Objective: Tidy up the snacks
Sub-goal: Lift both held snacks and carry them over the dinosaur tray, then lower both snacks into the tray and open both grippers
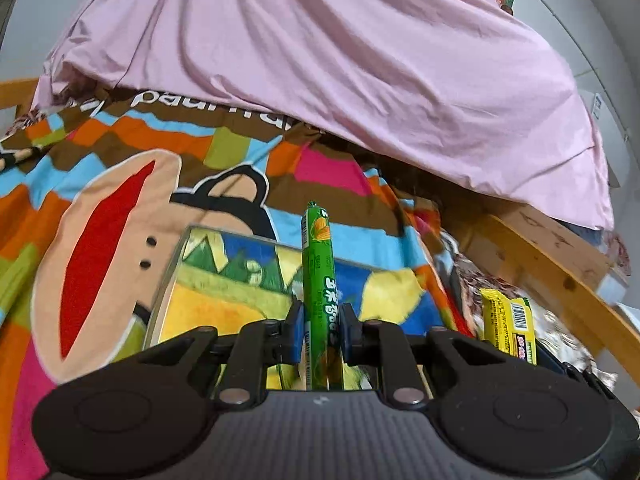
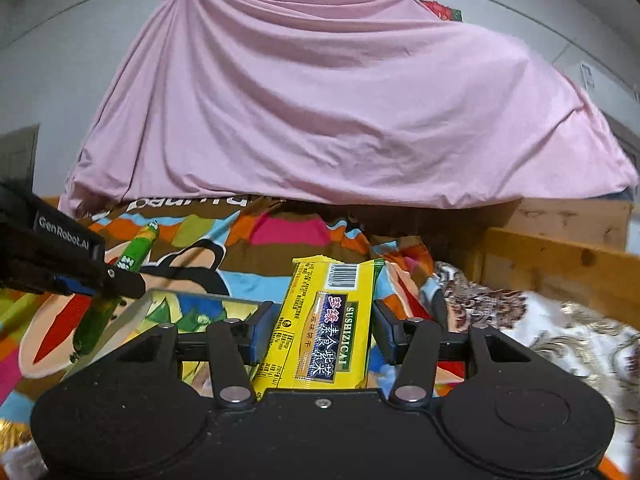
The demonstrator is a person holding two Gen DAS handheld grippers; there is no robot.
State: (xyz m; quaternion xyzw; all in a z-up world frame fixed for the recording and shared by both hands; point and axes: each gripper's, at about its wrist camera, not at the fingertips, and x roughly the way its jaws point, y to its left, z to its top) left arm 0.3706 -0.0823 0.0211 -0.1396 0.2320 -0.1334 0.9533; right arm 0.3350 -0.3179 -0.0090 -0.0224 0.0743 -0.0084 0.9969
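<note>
My left gripper point(image 1: 321, 330) is shut on a green sausage stick point(image 1: 318, 264) that points forward, held above a clear rectangular box point(image 1: 168, 276) lying on the colourful bedspread. The stick point(image 2: 138, 250) and the left gripper point(image 2: 108, 276) also show at the left of the right wrist view. My right gripper point(image 2: 322, 330) is shut on a yellow snack packet point(image 2: 328, 320) with a barcode end forward. The packet also shows in the left wrist view point(image 1: 508, 328) at the right. The clear box point(image 2: 136, 312) lies below and left of the right gripper.
A colourful cartoon bedspread point(image 1: 120, 208) covers the bed. A pink sheet point(image 1: 320, 60) hangs over the back. A wooden bed frame point(image 1: 560, 264) runs along the right. A floral blanket point(image 2: 540, 332) lies at the right.
</note>
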